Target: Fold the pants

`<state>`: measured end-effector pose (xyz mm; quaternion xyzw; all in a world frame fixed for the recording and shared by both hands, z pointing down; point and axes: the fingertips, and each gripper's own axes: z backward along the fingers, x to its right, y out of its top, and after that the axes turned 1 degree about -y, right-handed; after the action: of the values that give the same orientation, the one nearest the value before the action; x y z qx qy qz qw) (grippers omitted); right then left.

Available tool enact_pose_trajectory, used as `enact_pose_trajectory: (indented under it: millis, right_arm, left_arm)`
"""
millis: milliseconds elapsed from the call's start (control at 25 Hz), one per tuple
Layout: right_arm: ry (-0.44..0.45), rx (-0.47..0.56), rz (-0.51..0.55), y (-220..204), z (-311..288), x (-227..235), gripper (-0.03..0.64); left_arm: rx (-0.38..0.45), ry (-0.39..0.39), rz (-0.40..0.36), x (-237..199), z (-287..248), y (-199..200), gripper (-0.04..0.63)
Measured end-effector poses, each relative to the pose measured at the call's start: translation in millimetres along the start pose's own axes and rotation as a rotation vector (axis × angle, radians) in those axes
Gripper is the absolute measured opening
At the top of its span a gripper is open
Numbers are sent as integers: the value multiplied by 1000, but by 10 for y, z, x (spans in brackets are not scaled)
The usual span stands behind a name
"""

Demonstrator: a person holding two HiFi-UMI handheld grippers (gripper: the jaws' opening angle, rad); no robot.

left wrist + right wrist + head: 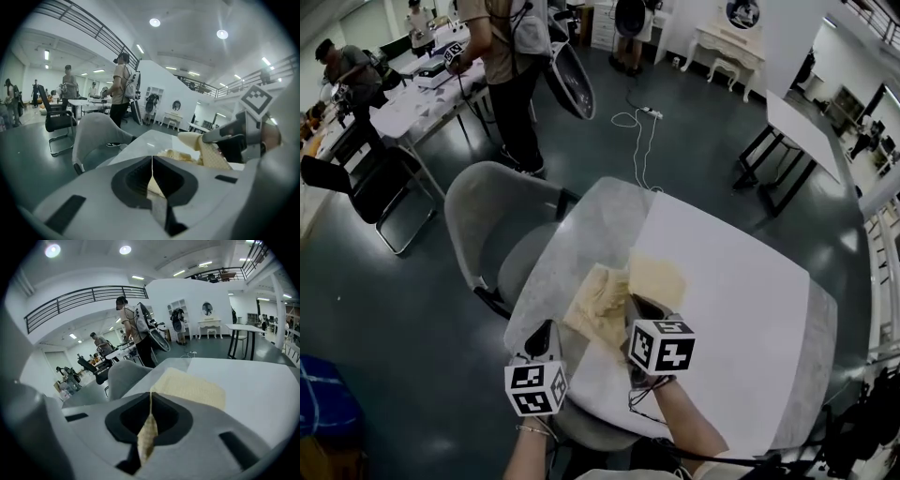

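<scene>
The pale yellow pants [614, 292] lie crumpled on the near left part of the table [546, 277], one part spread flat toward the far side. In the head view my left gripper [547, 334] is at the table's near left edge, and my right gripper [635, 307] is over the pants' near side. Each one is shut on a thin edge of the cloth. In the left gripper view the fabric [152, 183] runs between the closed jaws, and the right gripper [241, 137] lifts a strip of the pants [210, 154]. In the right gripper view a fold [147, 433] hangs from the closed jaws, with the flat part [190, 388] beyond.
A white sheet [727, 291] covers the table's right half. A grey chair [495, 230] stands against the table's far left side. A person [511, 75] stands beyond it beside other tables, a cable [637, 127] lies on the floor, and a black-legged table [792, 141] is at the far right.
</scene>
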<state>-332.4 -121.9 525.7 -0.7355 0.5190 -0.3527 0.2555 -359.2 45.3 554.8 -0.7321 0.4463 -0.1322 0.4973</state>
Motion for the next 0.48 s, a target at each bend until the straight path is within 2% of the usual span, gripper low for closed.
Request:
enact_pose_trajectory:
  millis: [200,280,320,480]
  right_arm:
    - [84,43,-50,-43,-542,-435,20]
    - [149,71,-75,-61,-748,-622,196]
    - [165,71,-76,-77,-813,-688,239]
    - [130,65,-34,-139,-901,-684,204]
  left_arm:
    - [-12,15,7,-273,46,-115,9]
    - [-26,20,11,-359,49,-207,9]
    - [-32,22,13,-391,44,-256,9]
    - [-49,25,20,-451,-15,-394,9]
